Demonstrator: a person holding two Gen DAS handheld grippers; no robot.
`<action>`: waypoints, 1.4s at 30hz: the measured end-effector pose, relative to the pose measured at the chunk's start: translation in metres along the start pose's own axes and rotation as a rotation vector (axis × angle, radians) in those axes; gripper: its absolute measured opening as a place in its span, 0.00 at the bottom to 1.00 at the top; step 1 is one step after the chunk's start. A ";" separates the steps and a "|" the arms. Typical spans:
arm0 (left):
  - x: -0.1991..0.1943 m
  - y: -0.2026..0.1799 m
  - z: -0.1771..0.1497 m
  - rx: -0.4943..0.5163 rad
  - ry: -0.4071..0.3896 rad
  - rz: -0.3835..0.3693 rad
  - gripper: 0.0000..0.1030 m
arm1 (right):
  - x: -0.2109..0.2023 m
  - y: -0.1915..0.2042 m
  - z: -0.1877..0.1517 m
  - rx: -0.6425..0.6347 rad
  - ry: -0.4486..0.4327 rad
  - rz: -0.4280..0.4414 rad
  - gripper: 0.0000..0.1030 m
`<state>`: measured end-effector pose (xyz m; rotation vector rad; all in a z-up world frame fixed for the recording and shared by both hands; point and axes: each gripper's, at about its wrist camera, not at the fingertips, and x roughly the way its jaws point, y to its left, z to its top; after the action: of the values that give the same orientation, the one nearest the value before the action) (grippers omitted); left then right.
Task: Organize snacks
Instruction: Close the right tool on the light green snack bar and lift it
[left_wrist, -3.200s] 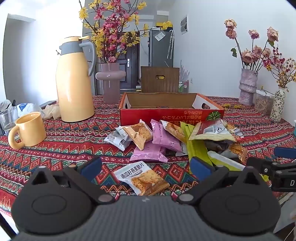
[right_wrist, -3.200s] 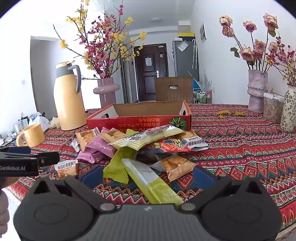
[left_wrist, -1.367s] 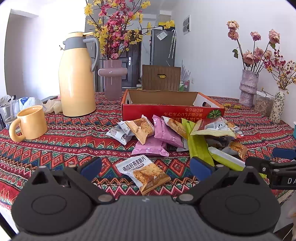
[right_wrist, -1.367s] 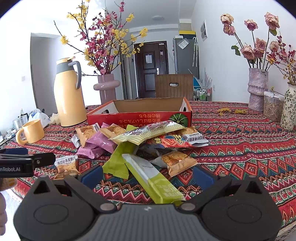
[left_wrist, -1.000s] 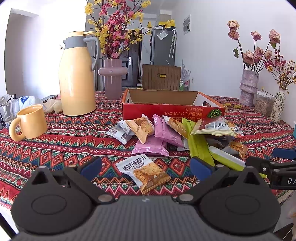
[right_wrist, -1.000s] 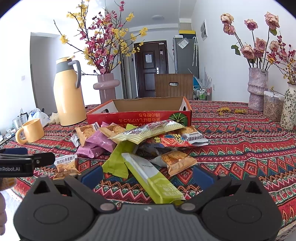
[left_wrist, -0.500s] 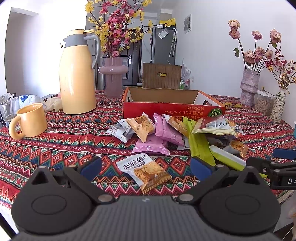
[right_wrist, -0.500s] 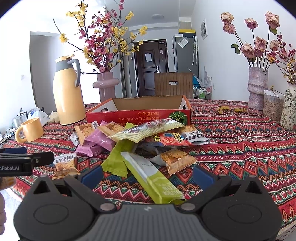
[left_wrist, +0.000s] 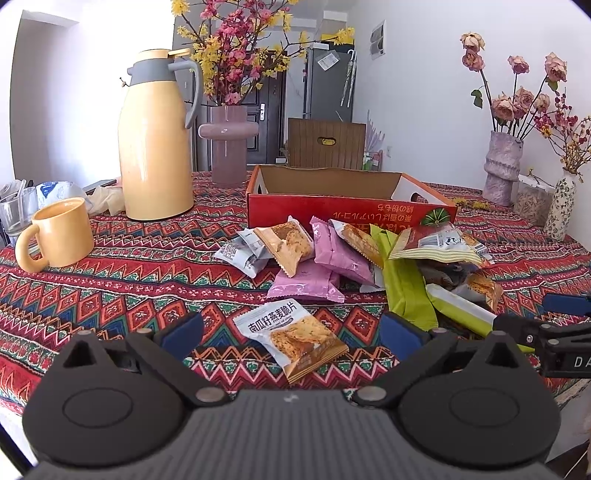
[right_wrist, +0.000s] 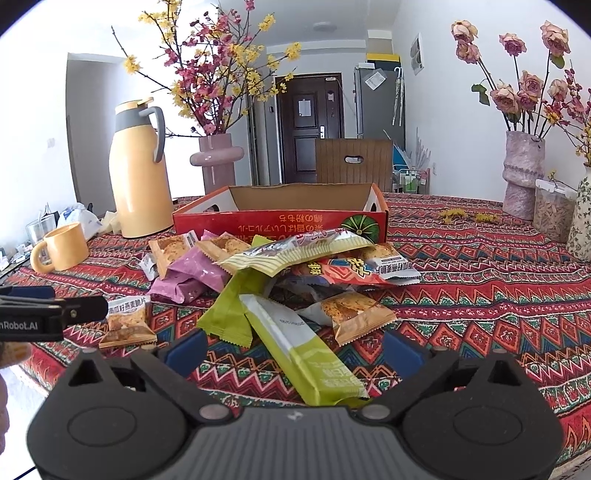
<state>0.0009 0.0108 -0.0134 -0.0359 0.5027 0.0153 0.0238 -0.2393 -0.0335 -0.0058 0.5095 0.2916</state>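
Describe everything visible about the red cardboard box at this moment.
The red cardboard box is a shallow open-topped tray with plain brown cardboard inside and no lid. Its red front wall carries printed characters that read upside down from here, and a green pumpkin picture at one end. White corner panels have hand cut-outs. No snack shows above its rim, though its floor is hidden. It sits flat on the patterned tablecloth, behind the pile of snack packets, some of which lie close against its front wall.

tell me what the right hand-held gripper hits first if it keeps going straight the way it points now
Most likely the long green and white snack bar: it lies between the open fingers of the right hand-held gripper, untouched by the pads. The jaws have just been closing. Depth is hard to judge.
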 end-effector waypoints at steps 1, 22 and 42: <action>0.001 0.000 0.000 0.001 0.002 0.000 1.00 | 0.002 -0.001 0.000 -0.004 0.007 0.004 0.85; 0.009 0.010 -0.005 -0.026 0.036 0.011 1.00 | 0.062 -0.003 0.009 -0.050 0.162 0.032 0.51; 0.011 0.013 -0.006 -0.041 0.049 0.018 1.00 | 0.057 0.007 0.011 -0.059 0.191 0.070 0.42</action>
<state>0.0069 0.0235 -0.0245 -0.0722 0.5520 0.0427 0.0748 -0.2162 -0.0504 -0.0738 0.6911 0.3763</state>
